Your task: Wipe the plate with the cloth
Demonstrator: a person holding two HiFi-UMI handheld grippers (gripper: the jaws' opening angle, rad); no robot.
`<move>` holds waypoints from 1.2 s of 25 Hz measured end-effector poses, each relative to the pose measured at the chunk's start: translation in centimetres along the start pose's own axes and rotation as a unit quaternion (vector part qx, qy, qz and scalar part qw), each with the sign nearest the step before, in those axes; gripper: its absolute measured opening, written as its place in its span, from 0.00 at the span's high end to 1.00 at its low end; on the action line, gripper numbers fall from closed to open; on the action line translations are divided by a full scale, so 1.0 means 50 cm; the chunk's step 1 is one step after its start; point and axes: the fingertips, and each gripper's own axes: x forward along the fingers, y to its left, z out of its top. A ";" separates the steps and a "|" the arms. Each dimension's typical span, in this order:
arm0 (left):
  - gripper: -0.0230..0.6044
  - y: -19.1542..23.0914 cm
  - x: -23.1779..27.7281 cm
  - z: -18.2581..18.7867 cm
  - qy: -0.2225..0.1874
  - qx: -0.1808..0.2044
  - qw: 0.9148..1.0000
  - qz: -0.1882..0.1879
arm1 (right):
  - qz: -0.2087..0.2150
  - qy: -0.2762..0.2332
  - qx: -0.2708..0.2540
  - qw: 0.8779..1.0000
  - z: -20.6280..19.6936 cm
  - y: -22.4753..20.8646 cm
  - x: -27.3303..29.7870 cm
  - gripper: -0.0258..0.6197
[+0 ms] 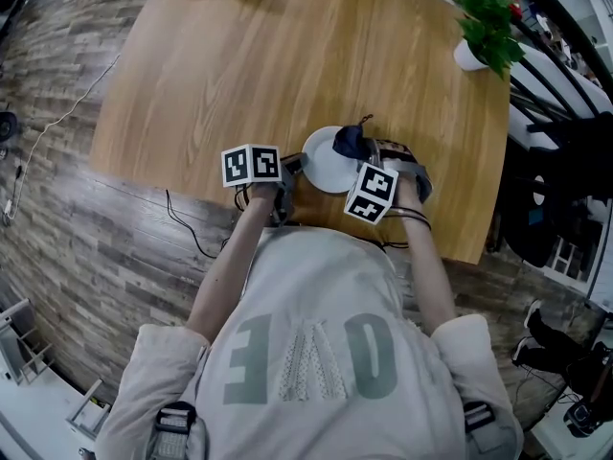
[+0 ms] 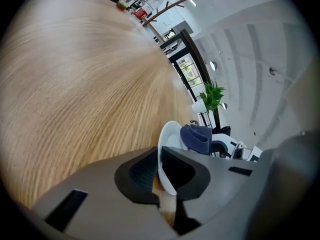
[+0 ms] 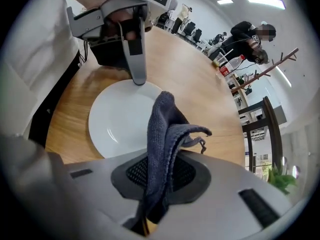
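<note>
Wooden bench (image 1: 278, 56) on a plank floor (image 1: 77, 228), both claws down at the plate by the near edge.

Starting left: left claw (image 1: 293, 167) pinched shut on the left rim of the white plate (image 1: 324, 169), rim wedged right between the pads, plate lying on the bench close to the front edge. Next over, dark blue cloth (image 1: 349, 143) bunched up above the plate's right side, clamped tight in the right claw (image 1: 368, 157), loose end poking out past the pads and flopping over. Can't tell if the cloth actually touches the plate. Off at the far right corner of the bench, small potted plant (image 1: 487, 29) in a white pot. Way in the back of the right claw view, a couple of bottles (image 3: 227, 66) and a person (image 3: 250, 34) standing.
</note>
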 end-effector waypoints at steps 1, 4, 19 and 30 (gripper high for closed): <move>0.91 0.000 0.000 0.001 -0.002 -0.002 1.000 0.001 | 0.001 0.001 0.000 1.000 0.000 0.004 -0.003 0.87; 0.91 -0.001 0.002 0.003 -0.007 -0.002 1.000 0.002 | 0.017 0.004 -0.012 1.000 -0.001 0.032 -0.015 0.87; 0.92 0.000 0.002 0.006 -0.012 -0.005 1.000 0.003 | 0.170 -0.015 -0.005 0.985 0.012 0.175 -0.096 0.87; 0.91 -0.002 0.004 0.003 -0.010 0.004 1.000 0.007 | 0.053 0.002 0.030 0.998 0.042 -0.036 0.011 0.87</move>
